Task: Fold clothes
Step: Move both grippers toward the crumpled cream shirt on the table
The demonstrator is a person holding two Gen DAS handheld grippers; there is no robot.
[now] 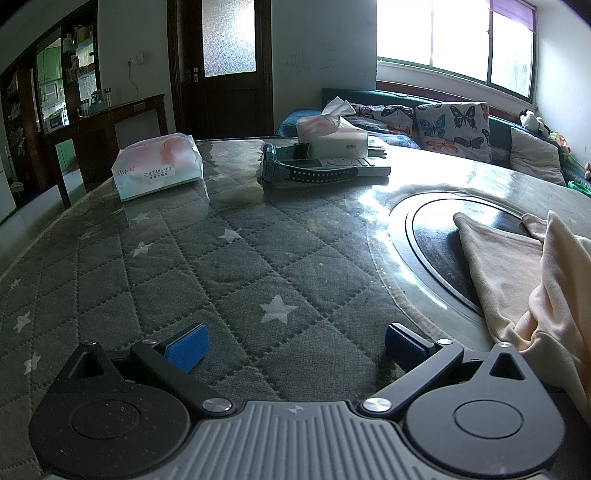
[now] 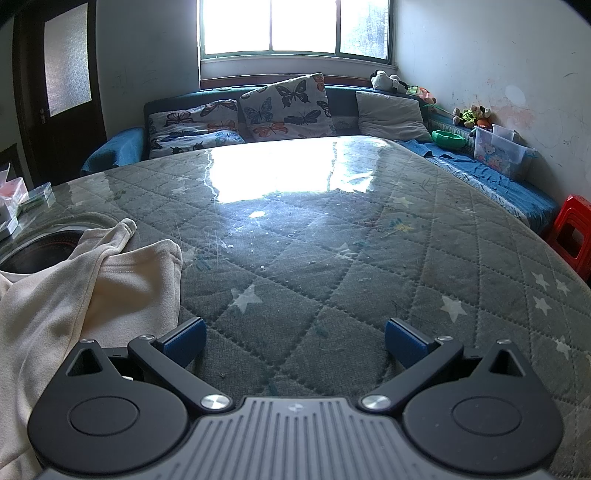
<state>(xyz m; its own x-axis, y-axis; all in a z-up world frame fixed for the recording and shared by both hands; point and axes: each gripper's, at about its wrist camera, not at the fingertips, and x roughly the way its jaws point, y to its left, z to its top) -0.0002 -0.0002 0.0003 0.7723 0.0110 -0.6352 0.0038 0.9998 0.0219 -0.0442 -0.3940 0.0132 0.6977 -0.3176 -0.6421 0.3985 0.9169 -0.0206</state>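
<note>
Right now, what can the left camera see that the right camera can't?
Only the left wrist view shows the two tissue packs, one sealed and one open, the watch, and the shelves by the dark door.

Only the right wrist view shows the red stool, the clear plastic box, the green bowl and the small plush toys.

Both show the cream garment, the quilted table cover, the butterfly cushion, the window, and an open, empty gripper: left, right.
</note>
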